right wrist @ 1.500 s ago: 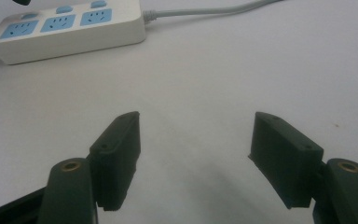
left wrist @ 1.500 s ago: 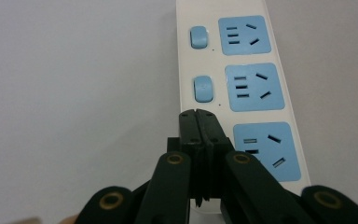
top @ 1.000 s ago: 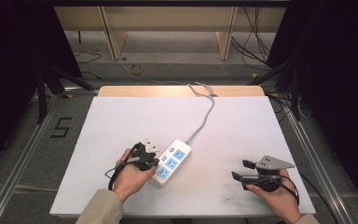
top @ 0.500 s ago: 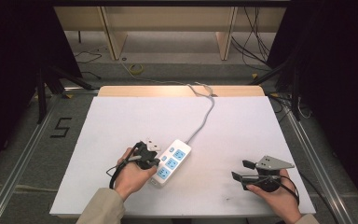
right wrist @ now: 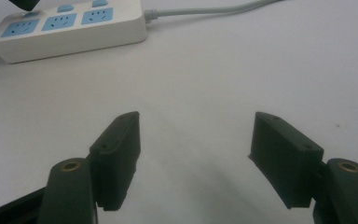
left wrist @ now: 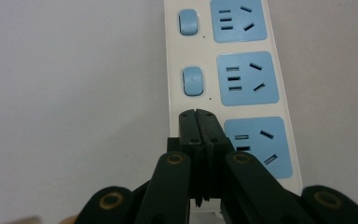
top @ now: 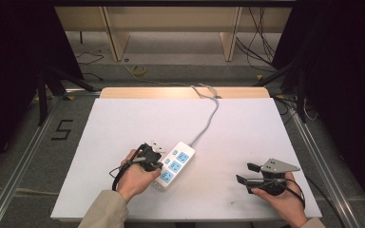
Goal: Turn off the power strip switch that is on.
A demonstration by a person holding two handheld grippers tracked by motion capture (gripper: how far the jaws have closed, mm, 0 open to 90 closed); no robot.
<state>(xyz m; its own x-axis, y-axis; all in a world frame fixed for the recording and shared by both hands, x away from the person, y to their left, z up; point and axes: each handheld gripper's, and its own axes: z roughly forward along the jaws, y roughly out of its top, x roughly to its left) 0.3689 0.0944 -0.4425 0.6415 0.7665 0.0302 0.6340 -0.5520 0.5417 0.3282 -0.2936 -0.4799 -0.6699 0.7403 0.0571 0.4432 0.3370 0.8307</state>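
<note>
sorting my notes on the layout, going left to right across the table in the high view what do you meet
left tongs, shut, against the strip's near left edge → white power strip with its blue sockets → bare stretch of white table → right tongs, jaws open, held by the right hand.

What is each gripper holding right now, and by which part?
Nothing is held. The left gripper is shut, its tips over the switch side of the power strip, nothing between them. The right gripper is open above bare table.
</note>
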